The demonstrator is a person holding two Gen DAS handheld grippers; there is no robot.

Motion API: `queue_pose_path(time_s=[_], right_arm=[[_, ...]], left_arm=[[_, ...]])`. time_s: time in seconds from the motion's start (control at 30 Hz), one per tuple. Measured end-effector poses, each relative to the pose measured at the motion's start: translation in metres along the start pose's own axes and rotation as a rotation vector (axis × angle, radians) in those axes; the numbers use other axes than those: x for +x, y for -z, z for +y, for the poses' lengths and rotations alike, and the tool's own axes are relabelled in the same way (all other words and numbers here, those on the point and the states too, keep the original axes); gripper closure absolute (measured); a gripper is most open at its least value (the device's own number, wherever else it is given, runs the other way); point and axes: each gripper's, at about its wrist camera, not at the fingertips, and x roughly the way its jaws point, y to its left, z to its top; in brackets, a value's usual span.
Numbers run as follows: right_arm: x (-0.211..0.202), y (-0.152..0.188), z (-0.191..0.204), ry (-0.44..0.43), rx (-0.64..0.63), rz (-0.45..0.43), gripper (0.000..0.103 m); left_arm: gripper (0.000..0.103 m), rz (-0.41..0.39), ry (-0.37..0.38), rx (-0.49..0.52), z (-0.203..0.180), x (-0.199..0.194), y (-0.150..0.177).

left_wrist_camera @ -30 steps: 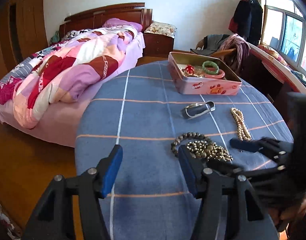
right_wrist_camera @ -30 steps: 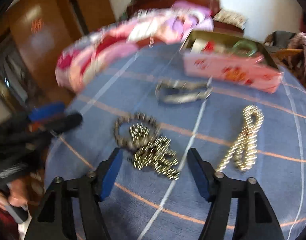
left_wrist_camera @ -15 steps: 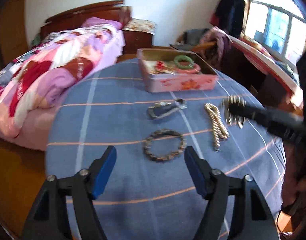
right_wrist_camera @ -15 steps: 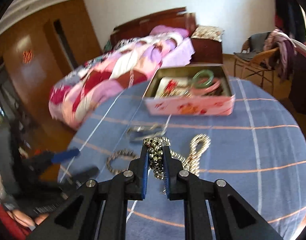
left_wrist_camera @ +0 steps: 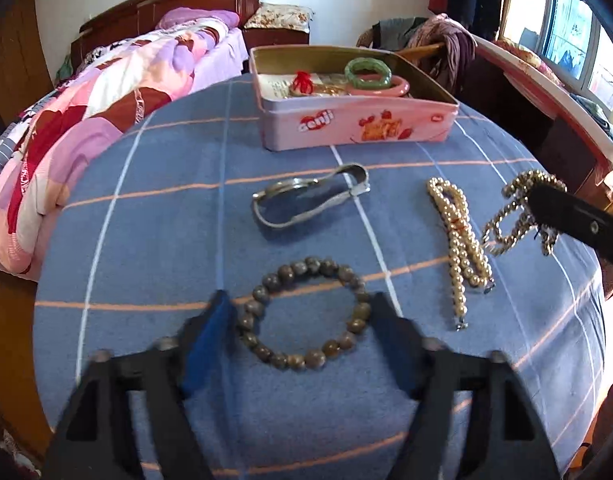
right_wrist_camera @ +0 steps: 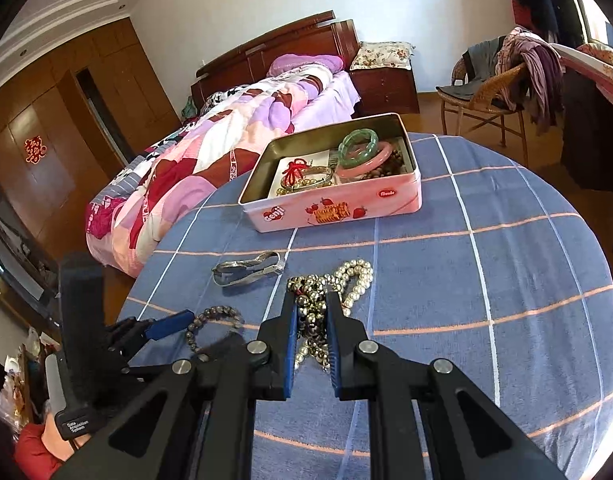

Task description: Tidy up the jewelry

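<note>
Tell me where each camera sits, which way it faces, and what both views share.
Left wrist: rides on the left hand-held gripper, low over the blue tablecloth, facing the pink tin and bed; its open fingers flank the dark bead bracelet. The other gripper's finger enters at the right edge.
Right wrist: rides on the right hand-held gripper, higher, facing the same way; its fingers pinch a gold bead chain. The left gripper and a hand show at lower left.
Shared: tin, bracelet, silver watch, pearl necklace.
</note>
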Motion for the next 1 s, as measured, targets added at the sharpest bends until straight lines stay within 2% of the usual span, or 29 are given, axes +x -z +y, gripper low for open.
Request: queue_pose_path(time_s=[0.03, 0.07, 0.2, 0.23, 0.27, 0.43, 0.57, 0.77, 1.0], right_arm=[[-0.001, 0.000, 0.000, 0.001, 0.003, -0.007, 0.090], [-0.001, 0.000, 0.001, 0.001, 0.004, -0.011, 0.090], [-0.005, -0.001, 0.002, 0.003, 0.014, -0.029, 0.090], [-0.007, -0.001, 0.001, 0.009, 0.015, -0.037, 0.090], [-0.008, -0.001, 0.001, 0.021, 0.019, -0.042, 0.090], [-0.012, -0.003, -0.009, 0.045, 0.057, -0.061, 0.090], [-0.024, -0.011, -0.010, 0.069, 0.055, -0.113, 0.090], [-0.035, -0.026, -0.005, 0.096, 0.031, -0.192, 0.090], [-0.022, -0.054, -0.005, 0.110, 0.019, -0.245, 0.090]], left_arm=[[0.068, -0.005, 0.005, -0.006, 0.003, -0.002, 0.001], [0.081, -0.007, 0.010, -0.018, 0.006, -0.003, 0.002], [0.086, -0.015, 0.060, -0.094, 0.022, -0.002, 0.000], [0.093, -0.021, 0.064, -0.107, 0.021, -0.001, -0.001], [0.094, -0.040, 0.076, -0.121, 0.022, -0.004, 0.000], [0.094, -0.125, 0.112, -0.156, 0.022, -0.021, 0.003], [0.094, -0.205, 0.157, -0.167, 0.024, -0.041, -0.003], [0.094, -0.352, 0.203, -0.171, 0.019, -0.068, -0.029], [0.094, -0.436, 0.204, -0.122, 0.003, -0.063, -0.066]])
